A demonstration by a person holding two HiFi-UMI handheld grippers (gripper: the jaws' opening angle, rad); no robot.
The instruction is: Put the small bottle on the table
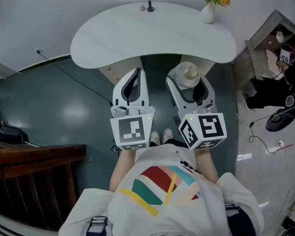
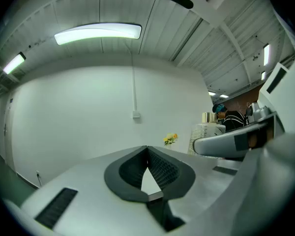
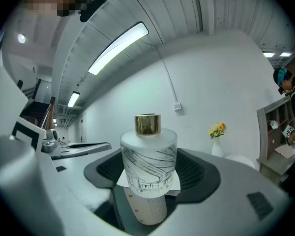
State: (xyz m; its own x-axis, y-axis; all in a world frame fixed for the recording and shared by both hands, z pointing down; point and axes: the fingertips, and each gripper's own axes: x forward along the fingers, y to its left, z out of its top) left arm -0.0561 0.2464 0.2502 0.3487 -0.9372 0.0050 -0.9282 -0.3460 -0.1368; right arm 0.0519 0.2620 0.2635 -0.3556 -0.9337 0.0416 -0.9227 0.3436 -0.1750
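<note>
Frosted small bottle (image 3: 148, 161) clamped upright in right gripper (image 1: 189, 78) jaws — evidently level for setting on far counter (image 1: 128, 38); left gripper (image 2: 147, 154) jaws closed, empty.

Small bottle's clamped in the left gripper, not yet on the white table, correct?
No: the small bottle is clamped in the right gripper, as the right gripper view shows; the left gripper is shut on nothing. It's not yet on the white table.

White left gripper (image 1: 133, 80) and right gripper (image 1: 190, 78) bear black-and-white marker cubes (image 1: 132, 130) (shirt (image 1: 162, 193) white, colour-striped).
</note>
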